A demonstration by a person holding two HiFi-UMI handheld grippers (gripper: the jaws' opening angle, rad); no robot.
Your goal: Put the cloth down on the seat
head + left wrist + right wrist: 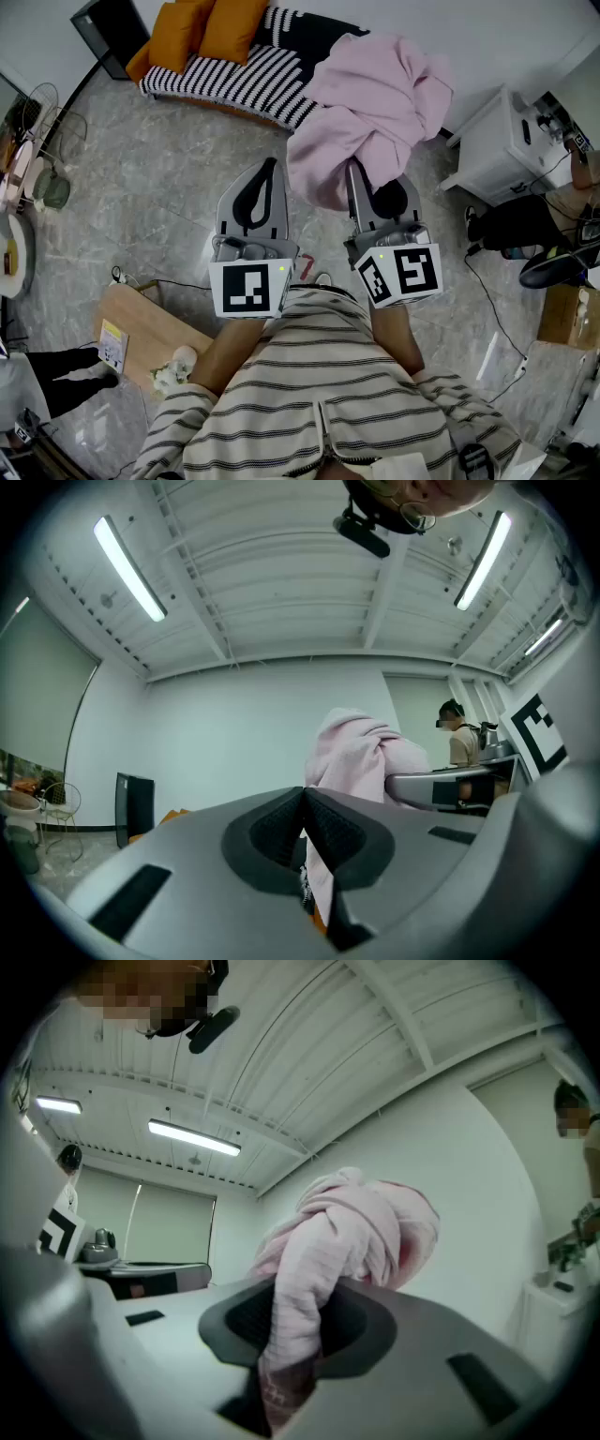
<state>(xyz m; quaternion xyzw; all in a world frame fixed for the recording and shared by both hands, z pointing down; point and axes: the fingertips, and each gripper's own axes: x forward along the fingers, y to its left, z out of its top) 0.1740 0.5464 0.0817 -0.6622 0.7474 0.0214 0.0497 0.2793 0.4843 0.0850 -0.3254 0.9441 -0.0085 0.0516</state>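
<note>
The biggest risk, as I judge it, is that the cloth (375,103) misses the seat (234,80). It is a big pink bundle hanging in the air, with part of it before the seat's right end and part over bare floor (159,178). If I let go from here, much of it could slide off the edge. The next risk is snagging. My right gripper (375,187) has its fingers clamped on a thick twisted fold, which keeps them well apart. More cloth drapes over its top, so the folds may cling to a pad and drag back when I open. A smaller worry is my left gripper (260,187). Its fingers are pressed together on nothing, just left of the bundle, and it could catch a hanging corner. I also cannot see the seat under the cloth (the bundle hides that whole end from my head view), so I would be placing half blind. Nothing solid stands between me and the seat, only open floor. The white cabinet (502,145) sits close on the right and could catch a wide swing. A wooden table (141,323) is near me on the left, well clear of the path. The orange cushions (197,33) take up the seat's far left end, and a black box (108,33) stands beyond them. Cables (487,300) trail across the floor on the right, which I should mind if I step that way.
</note>
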